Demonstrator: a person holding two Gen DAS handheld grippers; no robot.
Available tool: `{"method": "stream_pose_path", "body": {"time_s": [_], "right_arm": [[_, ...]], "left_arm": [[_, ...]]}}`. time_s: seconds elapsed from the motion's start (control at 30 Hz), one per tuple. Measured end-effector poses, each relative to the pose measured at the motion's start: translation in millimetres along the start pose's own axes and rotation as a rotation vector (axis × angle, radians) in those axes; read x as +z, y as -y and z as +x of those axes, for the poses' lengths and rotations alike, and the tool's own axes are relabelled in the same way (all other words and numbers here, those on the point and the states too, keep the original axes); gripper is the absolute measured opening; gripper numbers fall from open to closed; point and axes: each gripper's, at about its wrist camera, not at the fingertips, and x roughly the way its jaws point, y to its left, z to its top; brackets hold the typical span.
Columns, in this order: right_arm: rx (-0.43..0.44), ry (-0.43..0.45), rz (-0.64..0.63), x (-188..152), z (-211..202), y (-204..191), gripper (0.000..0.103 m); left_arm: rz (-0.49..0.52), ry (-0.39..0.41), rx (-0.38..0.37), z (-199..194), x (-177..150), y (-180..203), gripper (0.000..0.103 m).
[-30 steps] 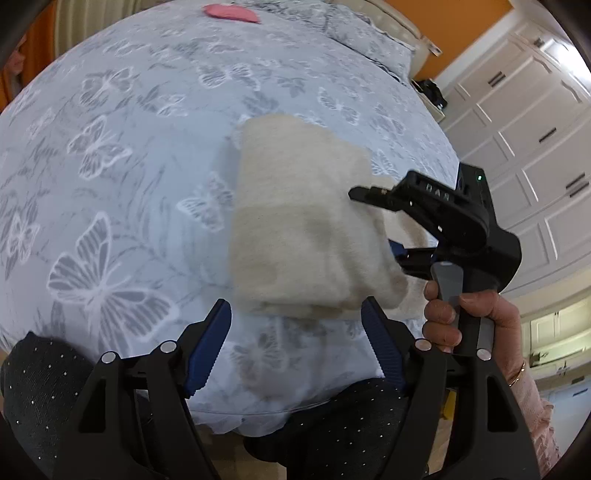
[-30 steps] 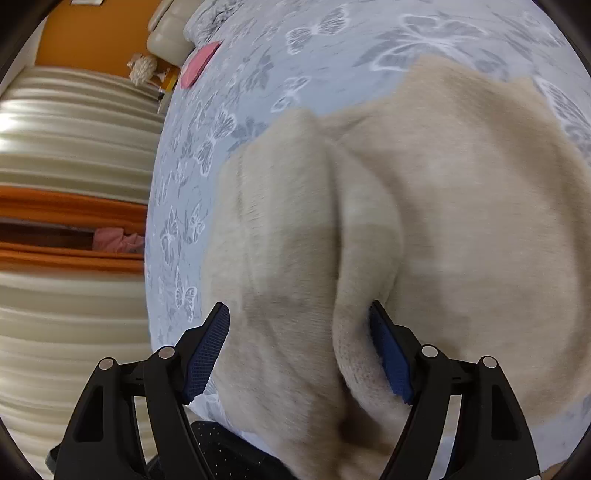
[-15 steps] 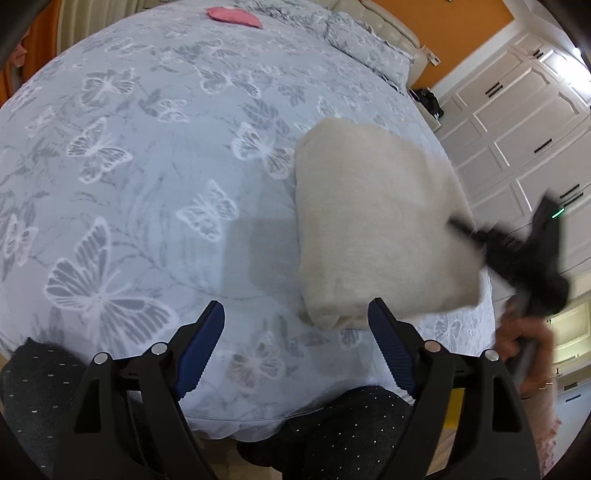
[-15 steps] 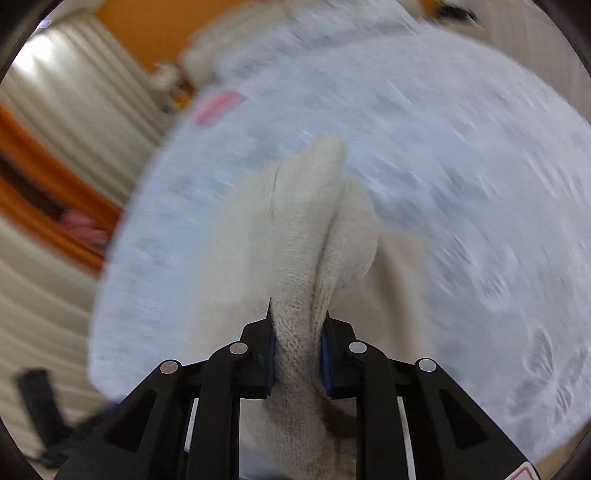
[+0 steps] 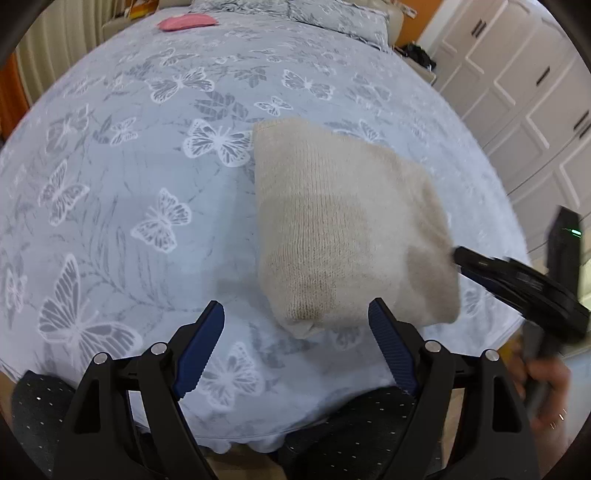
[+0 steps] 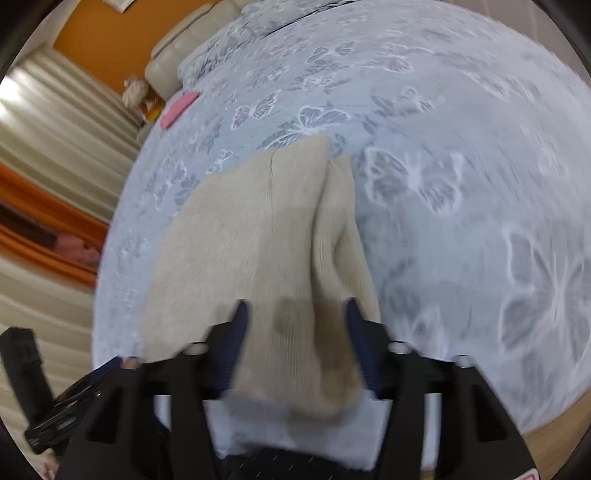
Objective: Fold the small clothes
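The left gripper (image 5: 295,343) hangs with its blue-padded jaws spread wide and nothing between them, poised over the near edge of the bed (image 5: 129,184). Just beyond its right finger lies the near end of the folded beige knit garment (image 5: 343,229), not touched by either pad.

The right gripper (image 6: 295,339) has its jaws parted too, one on each side of a raised ridge of the garment (image 6: 258,240); motion blur hides whether the pads press the cloth. In the left wrist view this gripper (image 5: 517,280) appears at the garment's right edge, blurred, held by the right hand (image 5: 543,387).

The garment is a thick, ribbed, cream-coloured piece folded into a rough rectangle of several layers, with a rounded fold at its near end and a seam running along its top face. It rests on the butterfly-printed grey bedspread, right of centre and close to the near edge. A pink item (image 5: 186,22) lies far off by the pillows (image 5: 332,16).
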Motion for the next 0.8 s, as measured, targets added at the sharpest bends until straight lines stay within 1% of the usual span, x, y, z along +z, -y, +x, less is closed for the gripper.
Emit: {"method": "stream_pose_path", "body": {"time_s": [0.1,0.13,0.2,0.3,0.33,0.37,0.4,0.43,0.5,0.57,0.6,0.63,0.67,0.7,0.77,0.8], "right_arm": [[0.020,-0.035,0.048,-14.0,3.5,5.0,0.063],[0.044,-0.061,0.078,-19.4,8.9,10.2,0.063],[0.074,-0.083,0.115,-26.1,12.3,12.3,0.063],[0.105,-0.082,0.131,-31.0,16.5,7.8,0.064],[0.109,-0.081,0.131,-31.0,17.2,5.4,0.061],[0.107,-0.079,0.131,-29.7,17.9,3.5,0.054],[0.112,-0.079,0.125,-27.8,18.9,1.7,0.025],[0.093,-0.088,0.110,-25.3,21.0,-2.0,0.011],[0.070,-0.071,0.068,-20.0,16.7,-12.2,0.011],[0.082,-0.034,0.019,-9.7,4.4,-27.5,0.010],[0.103,-0.007,0.000,-3.1,-5.7,-35.2,0.010],[0.135,0.030,-0.023,5.9,-20.1,-45.0,0.010],[0.157,0.065,-0.049,14.4,-34.5,-54.4,0.010],[0.169,0.090,-0.073,20.3,-45.3,-61.1,0.010],[0.185,0.111,-0.108,28.8,-54.8,-68.3,0.009],[0.168,0.100,-0.114,30.8,-48.8,-64.0,0.009]], "left_arm": [[0.022,-0.022,0.023,9.3,-3.5,5.3,0.078],[0.022,-0.030,0.027,11.8,-4.6,5.3,0.078],[0.020,-0.044,0.036,15.7,-7.5,5.7,0.078],[0.028,-0.050,0.054,17.1,-11.4,6.2,0.078],[0.031,-0.052,0.059,17.6,-12.2,6.8,0.078],[0.034,-0.054,0.064,17.9,-13.5,6.6,0.078],[0.037,-0.058,0.072,19.0,-14.8,5.7,0.078],[0.039,-0.060,0.076,20.0,-15.9,5.6,0.078],[0.046,-0.070,0.085,23.7,-18.6,4.2,0.078],[0.065,-0.074,0.098,27.1,-20.2,5.0,0.078],[0.085,-0.071,0.106,29.0,-20.3,6.5,0.077],[0.118,-0.054,0.120,29.7,-20.2,9.3,0.074],[0.149,-0.038,0.135,29.8,-20.2,12.8,0.066],[0.179,-0.028,0.149,30.4,-19.3,16.0,0.063],[0.213,-0.021,0.173,34.4,-16.9,20.1,0.063],[0.213,-0.029,0.179,37.9,-16.1,20.0,0.063]]}}
